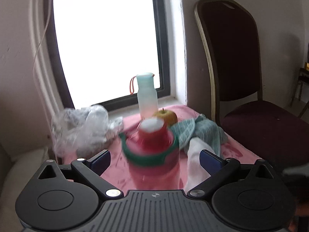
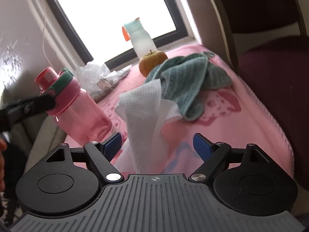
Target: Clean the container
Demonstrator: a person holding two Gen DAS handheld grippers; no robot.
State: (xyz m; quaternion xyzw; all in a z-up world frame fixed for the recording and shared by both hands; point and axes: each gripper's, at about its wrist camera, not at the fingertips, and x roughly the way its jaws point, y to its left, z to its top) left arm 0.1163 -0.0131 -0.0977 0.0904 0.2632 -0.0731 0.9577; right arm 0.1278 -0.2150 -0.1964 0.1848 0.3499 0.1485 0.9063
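A pink see-through bottle (image 1: 154,166) with a red cap and a green ring stands on the pink tablecloth (image 1: 237,154), blurred in the left wrist view. My left gripper (image 1: 155,160) is open, its blue pads on either side of the bottle with gaps to it. In the right wrist view the bottle (image 2: 87,114) is at the left, and one left finger (image 2: 38,102) lies by its neck. A crumpled white paper towel (image 2: 144,112) rises between the pads of my open right gripper (image 2: 158,146), unpinched.
A teal towel (image 2: 185,77) lies behind the paper towel, with an apple (image 2: 150,61) and a frosted bottle with a teal lid (image 2: 142,40) by the window. A clear plastic bag (image 1: 81,129) sits at the back left. A dark chair (image 1: 251,77) stands to the right.
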